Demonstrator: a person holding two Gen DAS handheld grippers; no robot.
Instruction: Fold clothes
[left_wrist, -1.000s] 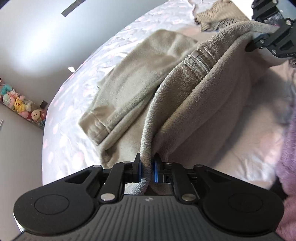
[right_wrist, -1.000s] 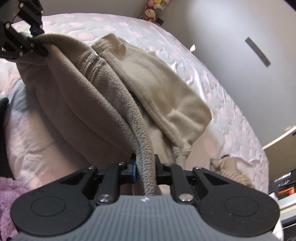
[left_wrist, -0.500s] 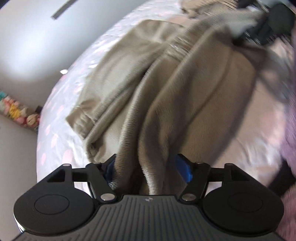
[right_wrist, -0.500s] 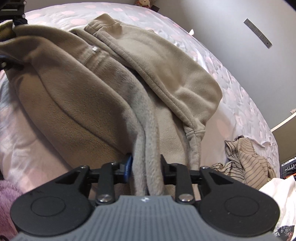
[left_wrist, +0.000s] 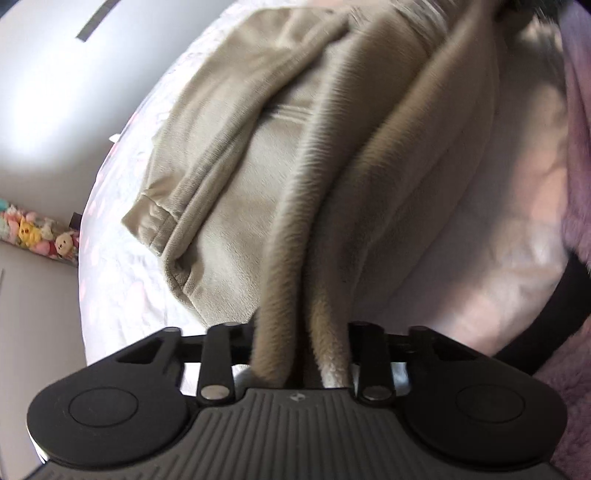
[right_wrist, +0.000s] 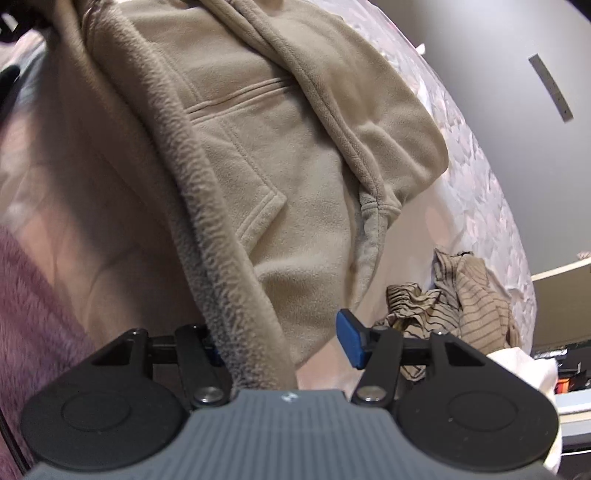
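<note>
On the bed (left_wrist: 122, 295), under a pale cover printed with faint pink shapes, a tan fleece jacket (left_wrist: 258, 206) lies spread ahead of both tools, its long axis running away from them toward the far side of the mattress.

At the left, the left hand-held gripper (left_wrist: 301, 332) has a doubled fleece edge lying in the gap between its jaws. The jaws look parted rather than pinched, though blur and the cloth hide the pads, so a firm hold cannot be confirmed. A sleeve with a ribbed cuff (left_wrist: 151, 229) lies folded across the body of the jacket, just left of that edge.

At the right, the right hand-held gripper (right_wrist: 284, 343) stands wide open: its blue right pad is bare, and the thick napped hem (right_wrist: 221, 258) only drapes past the left pad. A stitched slant pocket (right_wrist: 236, 107) shows flat on the jacket's front, with the sleeve lying over it.

Both tools sit at the near hem, about equally close. The fleece is soft, thick and limp, so it should sag and bunch rather than hold a crease. A purple fuzzy cloth (right_wrist: 33, 302) lies near the left side, and a striped garment (right_wrist: 469, 295) sits crumpled well to the right.
</note>
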